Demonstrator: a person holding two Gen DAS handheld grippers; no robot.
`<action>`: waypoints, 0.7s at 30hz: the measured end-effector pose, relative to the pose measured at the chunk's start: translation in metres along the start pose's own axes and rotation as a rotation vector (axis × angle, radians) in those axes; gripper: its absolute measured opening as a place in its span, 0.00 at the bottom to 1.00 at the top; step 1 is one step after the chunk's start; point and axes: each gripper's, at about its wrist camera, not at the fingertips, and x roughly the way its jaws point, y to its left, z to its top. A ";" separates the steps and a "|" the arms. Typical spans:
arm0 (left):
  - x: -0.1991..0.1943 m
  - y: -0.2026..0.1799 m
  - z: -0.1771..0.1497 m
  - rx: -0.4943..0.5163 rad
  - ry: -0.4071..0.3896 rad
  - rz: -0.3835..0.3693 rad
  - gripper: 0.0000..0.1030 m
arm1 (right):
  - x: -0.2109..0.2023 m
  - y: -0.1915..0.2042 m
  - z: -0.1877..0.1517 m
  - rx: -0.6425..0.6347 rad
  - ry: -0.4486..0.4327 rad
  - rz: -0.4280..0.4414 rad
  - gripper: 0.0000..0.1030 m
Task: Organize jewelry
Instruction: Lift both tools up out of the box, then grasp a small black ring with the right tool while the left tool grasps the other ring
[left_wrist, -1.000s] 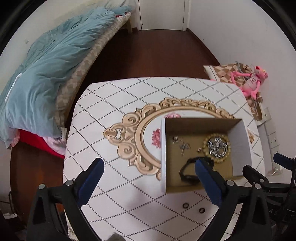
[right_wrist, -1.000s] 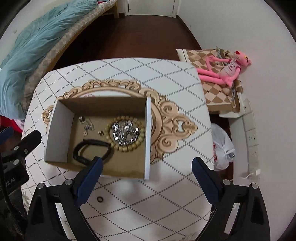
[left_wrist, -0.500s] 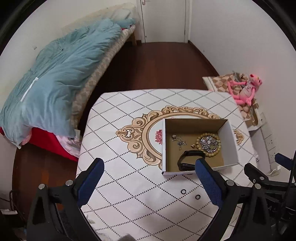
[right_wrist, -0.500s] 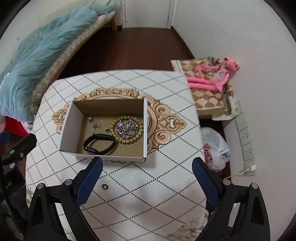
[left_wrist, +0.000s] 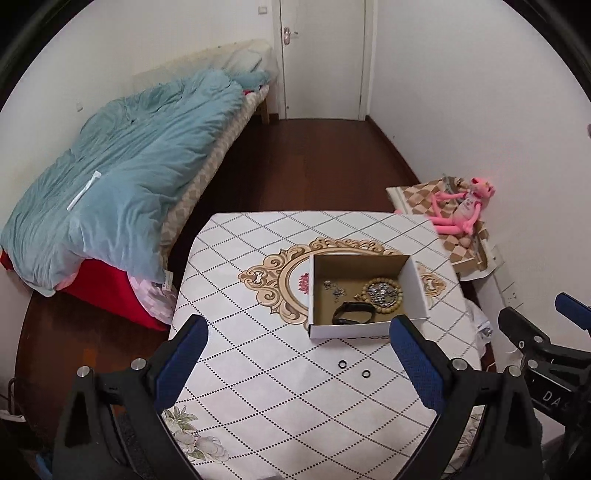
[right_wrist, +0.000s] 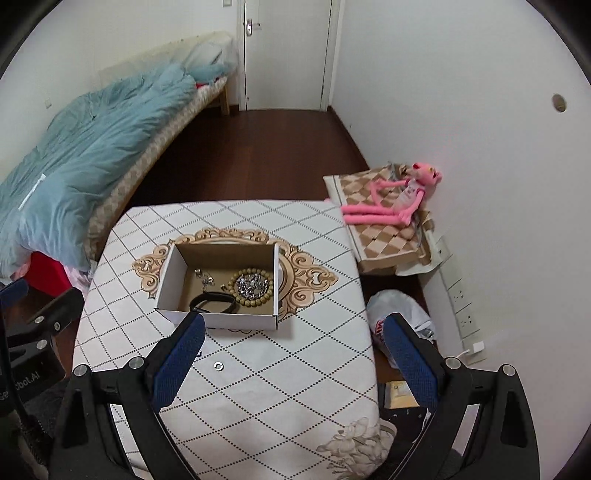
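Both my grippers have pulled back and up from the table (left_wrist: 258, 369), left fingers (left_wrist: 183, 354) and right fingers (right_wrist: 410, 354) apart and empty, the box (left_wrist: 415, 291) holding most jewelry while two rings (left_wrist: 343, 364) on the near table probably call for a low pinch next.

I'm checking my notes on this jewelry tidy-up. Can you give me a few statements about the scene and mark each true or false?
1. The black bracelet lies inside the cardboard box. True.
2. Two small rings lie on the tablecloth outside the box. True.
3. The left claw is shut on a ring. False: it is open and holds nothing.
4. The bead bracelet lies on the tablecloth. False: it is in the box.
5. The right claw is open. True.
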 end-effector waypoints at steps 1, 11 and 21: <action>-0.005 -0.001 0.000 0.001 -0.007 -0.001 0.98 | -0.008 -0.001 -0.001 0.004 -0.012 -0.001 0.96; -0.012 0.000 -0.009 -0.016 0.003 -0.014 0.98 | -0.023 -0.008 -0.009 0.040 -0.004 0.034 1.00; 0.095 0.021 -0.066 -0.010 0.236 0.113 0.98 | 0.103 0.031 -0.070 0.011 0.219 0.139 0.97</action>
